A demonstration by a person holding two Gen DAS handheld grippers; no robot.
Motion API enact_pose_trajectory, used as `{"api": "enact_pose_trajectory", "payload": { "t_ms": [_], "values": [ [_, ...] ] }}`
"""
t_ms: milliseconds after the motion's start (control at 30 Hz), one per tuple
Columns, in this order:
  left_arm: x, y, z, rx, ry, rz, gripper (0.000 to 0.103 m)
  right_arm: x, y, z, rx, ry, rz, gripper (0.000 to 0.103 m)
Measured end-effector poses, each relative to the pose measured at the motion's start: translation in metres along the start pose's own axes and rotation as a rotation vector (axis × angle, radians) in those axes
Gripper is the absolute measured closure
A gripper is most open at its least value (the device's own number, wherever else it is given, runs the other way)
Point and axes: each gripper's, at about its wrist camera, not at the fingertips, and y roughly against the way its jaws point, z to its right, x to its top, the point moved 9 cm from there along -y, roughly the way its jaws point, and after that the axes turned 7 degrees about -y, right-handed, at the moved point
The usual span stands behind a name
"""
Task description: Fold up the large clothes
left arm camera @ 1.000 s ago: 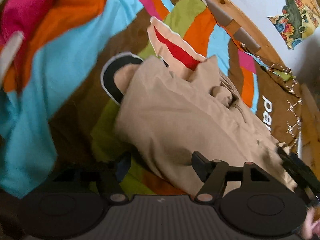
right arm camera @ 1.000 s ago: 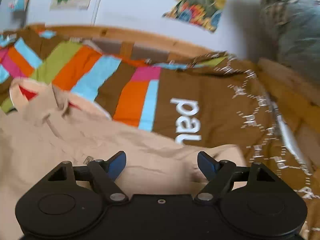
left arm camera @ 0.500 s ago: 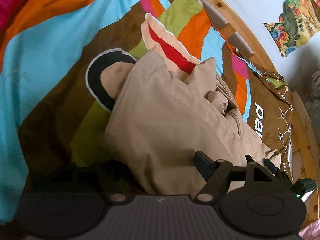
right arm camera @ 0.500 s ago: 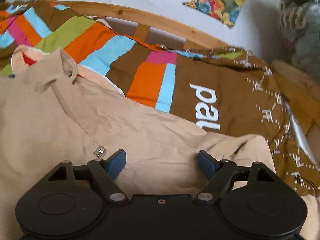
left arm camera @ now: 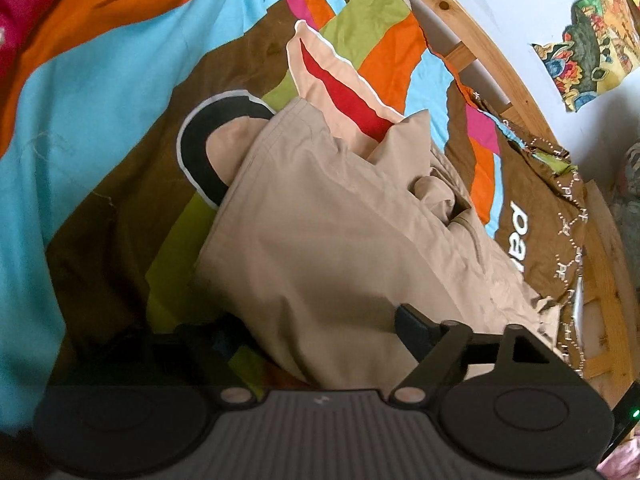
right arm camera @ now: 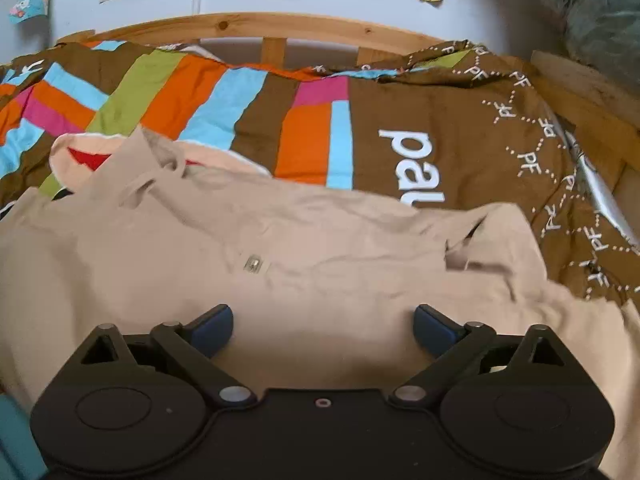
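On striped bedspread (right arm camera: 256, 96): beige garment (right arm camera: 320, 248) now lies flatter than a second ago, collar end toward headboard (right arm camera: 248, 26). Left gripper (left arm camera: 316, 328) jaws spread wide over hem edge; right gripper (right arm camera: 323, 322) jaws likewise apart, nothing gripped. Spreading apparently done; next fold needs fresh grasp.

Garment (right arm camera: 280, 248) lies on bedspread (right arm camera: 460, 120) — headboard (right arm camera: 272, 26) behind.
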Motion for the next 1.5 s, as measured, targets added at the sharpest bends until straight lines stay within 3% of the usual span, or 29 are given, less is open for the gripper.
{"api": "enact_pose_trajectory", "payload": {
  "t_ms": [200, 467, 600, 867, 1000, 1100, 1267, 1367, 1500],
  "values": [
    [0.000, -0.001, -0.002, 0.003, 0.007, -0.002, 0.018, -0.018, 0.017, -0.001, 0.000, 0.013, 0.037, 0.001],
    [0.001, -0.003, -0.005, 0.000, 0.038, -0.008, 0.018, -0.054, 0.031, -0.004, -0.058, 0.049, 0.202, 0.001],
    [0.000, -0.002, -0.005, 0.006, 0.025, -0.006, 0.018, -0.051, 0.034, -0.003, -0.071, 0.050, 0.176, 0.001],
    [0.002, -0.002, -0.008, 0.005, 0.050, -0.005, 0.019, -0.060, 0.040, -0.007, -0.071, 0.067, 0.206, 0.001],
    [0.004, 0.002, -0.014, 0.037, 0.062, 0.021, 0.035, -0.060, 0.037, -0.003, -0.049, 0.043, 0.212, 0.001],
    [0.006, 0.004, -0.011, 0.003, 0.061, 0.028, 0.059, -0.060, 0.038, -0.004, -0.051, 0.045, 0.216, 0.001],
    [0.011, 0.017, 0.013, -0.020, -0.062, 0.104, 0.088, -0.061, 0.038, -0.002, -0.042, 0.027, 0.213, 0.001],
    [0.018, 0.031, 0.039, -0.053, -0.158, 0.160, 0.095, -0.060, 0.041, 0.002, -0.011, -0.015, 0.211, 0.001],
    [0.028, 0.051, 0.096, -0.099, -0.345, 0.211, 0.097, -0.051, 0.053, 0.020, 0.126, -0.170, 0.228, 0.006]
  ]
}}
